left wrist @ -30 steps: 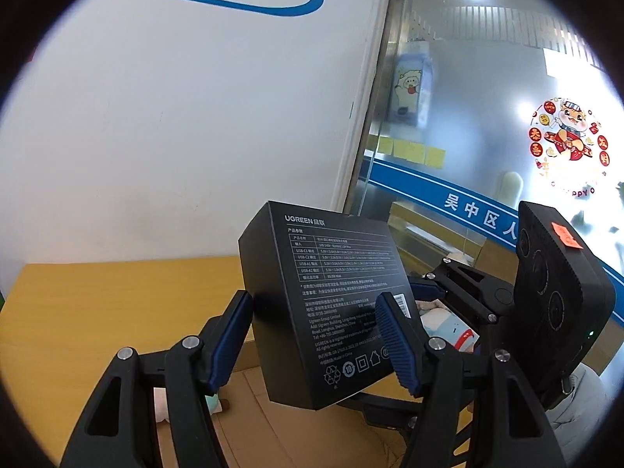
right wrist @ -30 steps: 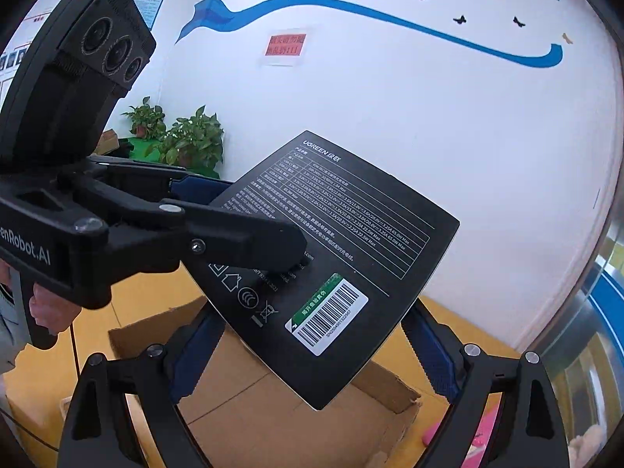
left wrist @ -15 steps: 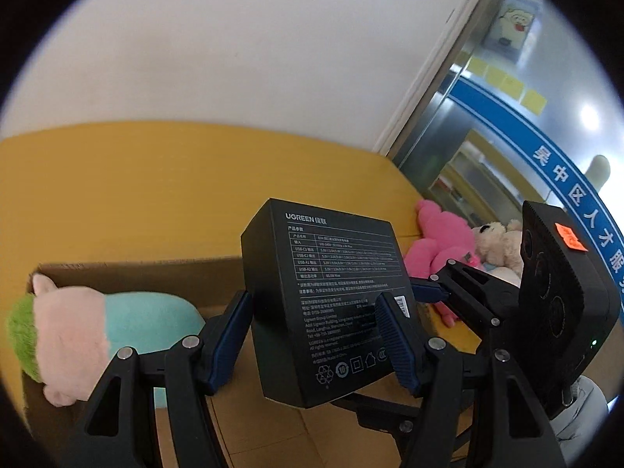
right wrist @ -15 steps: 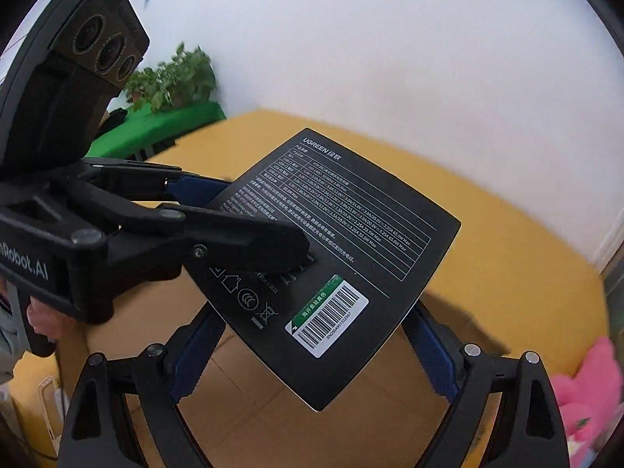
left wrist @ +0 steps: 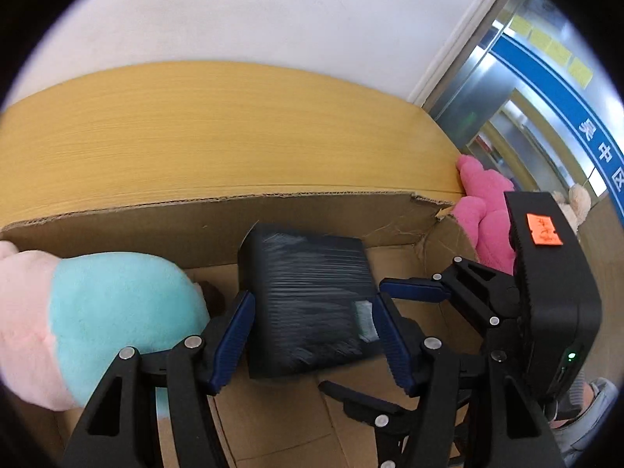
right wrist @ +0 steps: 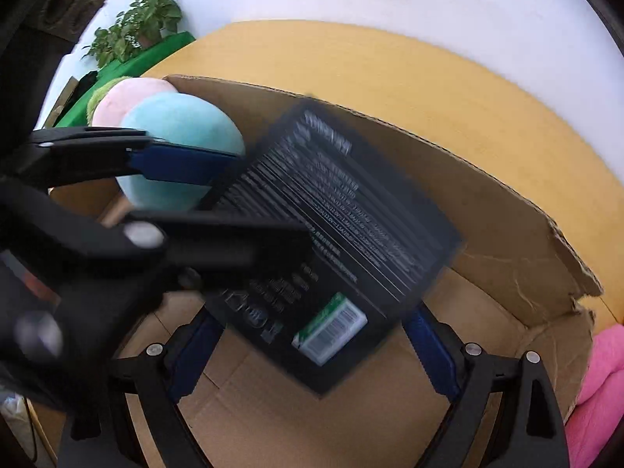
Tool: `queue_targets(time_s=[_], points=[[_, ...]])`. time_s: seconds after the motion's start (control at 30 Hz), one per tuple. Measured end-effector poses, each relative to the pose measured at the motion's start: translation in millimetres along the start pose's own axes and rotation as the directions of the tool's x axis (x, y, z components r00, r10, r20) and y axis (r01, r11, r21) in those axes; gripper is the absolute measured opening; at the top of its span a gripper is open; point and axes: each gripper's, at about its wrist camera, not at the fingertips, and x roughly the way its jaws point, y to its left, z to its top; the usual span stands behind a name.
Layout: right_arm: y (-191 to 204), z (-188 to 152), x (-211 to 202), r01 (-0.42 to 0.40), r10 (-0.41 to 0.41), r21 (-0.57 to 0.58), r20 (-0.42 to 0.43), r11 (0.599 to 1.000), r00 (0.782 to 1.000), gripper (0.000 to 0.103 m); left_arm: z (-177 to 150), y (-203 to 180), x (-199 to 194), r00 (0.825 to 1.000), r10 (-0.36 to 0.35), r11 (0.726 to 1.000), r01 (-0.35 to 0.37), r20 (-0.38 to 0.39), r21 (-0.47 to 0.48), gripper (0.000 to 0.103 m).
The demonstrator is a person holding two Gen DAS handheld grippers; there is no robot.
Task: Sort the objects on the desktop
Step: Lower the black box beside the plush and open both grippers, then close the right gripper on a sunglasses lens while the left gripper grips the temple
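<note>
Left wrist: my left gripper [left wrist: 312, 335] flanked the blurred black UGREEN box [left wrist: 308, 304] inside the cardboard carton [left wrist: 218, 214], grip unclear | Right wrist: right gripper [right wrist: 312, 351] likewise unclear; I judged lowering flat beside the plush toy [right wrist: 179, 148] best.

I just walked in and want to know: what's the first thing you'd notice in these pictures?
The black box stands out first, blurred, in the middle of the open cardboard carton between the blue-padded fingers of the left gripper. Next is the fluffy teal and pink plush toy lying inside the carton on the left, and a bright pink plush sits outside its torn right corner.
</note>
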Motion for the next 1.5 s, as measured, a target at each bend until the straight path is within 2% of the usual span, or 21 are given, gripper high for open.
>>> queue_targets(time_s=[0.1,0.17,0.27,0.3,0.37,0.43,0.5,0.53,0.6,0.73,0.87,0.93,1.03,1.17,1.23,1.27,1.3,1.5], points=[[3,-6,-16,0.04,-0.04,0.001,0.017,0.999,0.999,0.093,-1,-1,-25,0.999,0.029,1.0,-0.029,0.036,0.0,0.061],[7,-16,-34,0.068,-0.068,0.017,0.044,0.998,0.997,0.095,-6,-1,-50,0.995,0.03,0.999,-0.032,0.093,0.017,0.061],[19,-44,-74,0.106,-0.111,0.049,0.127,0.993,0.986,0.096,-24,0,-98,0.979,0.044,0.996,-0.057,0.198,0.063,0.064],[26,-54,-89,0.132,-0.139,0.053,0.161,0.99,0.977,0.1,-32,0,-115,0.972,0.058,0.994,-0.079,0.23,0.082,0.064],[47,-81,-127,0.205,-0.214,0.063,0.255,0.977,0.943,0.103,-53,0,-145,0.952,0.074,0.987,-0.114,0.296,0.118,0.069],[67,-110,-161,0.23,-0.243,0.079,0.338,0.97,0.909,0.103,-75,-8,-167,0.933,0.082,0.983,-0.134,0.35,0.128,0.075],[83,-134,-186,0.219,-0.234,0.085,0.39,0.972,0.89,0.103,-102,-29,-184,0.912,0.093,0.978,-0.16,0.398,0.137,0.078],[94,-134,-190,0.217,-0.234,0.087,0.403,0.972,0.885,0.103,-115,-37,-190,0.904,0.096,0.975,-0.17,0.417,0.145,0.078],[112,-161,-203,0.233,-0.256,0.106,0.421,0.967,0.87,0.103,-141,-55,-196,0.886,0.119,0.967,-0.206,0.448,0.15,0.078],[140,-189,-215,0.28,-0.319,0.153,0.447,0.948,0.836,0.103,-182,-72,-208,0.88,0.127,0.967,-0.213,0.457,0.142,0.078],[156,-219,-229,0.276,-0.329,0.18,0.446,0.944,0.832,0.103,-207,-79,-215,0.885,0.117,0.971,-0.198,0.451,0.137,0.078],[163,-229,-232,0.277,-0.322,0.166,0.446,0.946,0.835,0.103,-217,-82,-217,0.886,0.112,0.972,-0.191,0.449,0.134,0.078],[167,-242,-230,0.252,-0.288,0.139,0.438,0.958,0.851,0.103,-231,-85,-214,0.89,0.112,0.974,-0.186,0.443,0.127,0.078],[162,-268,-219,0.176,-0.214,0.128,0.427,0.976,0.879,0.103,-250,-82,-197,0.913,0.122,0.976,-0.182,0.39,0.12,0.078],[150,-284,-206,0.144,-0.183,0.128,0.383,0.981,0.906,0.103,-261,-80,-190,0.931,0.1,0.984,-0.146,0.352,0.106,0.078],[140,-293,-192,0.116,-0.151,0.122,0.336,0.986,0.93,0.103,-266,-78,-187,0.939,0.081,0.988,-0.119,0.334,0.094,0.078],[133,-299,-183,0.11,-0.141,0.119,0.305,0.987,0.942,0.103,-271,-76,-184,0.946,0.064,0.993,-0.094,0.319,0.077,0.078],[90,-325,-136,0.057,-0.078,0.14,0.148,0.988,0.986,0.103,-289,-74,-160,0.968,0.039,0.999,-0.046,0.248,0.026,0.078]])
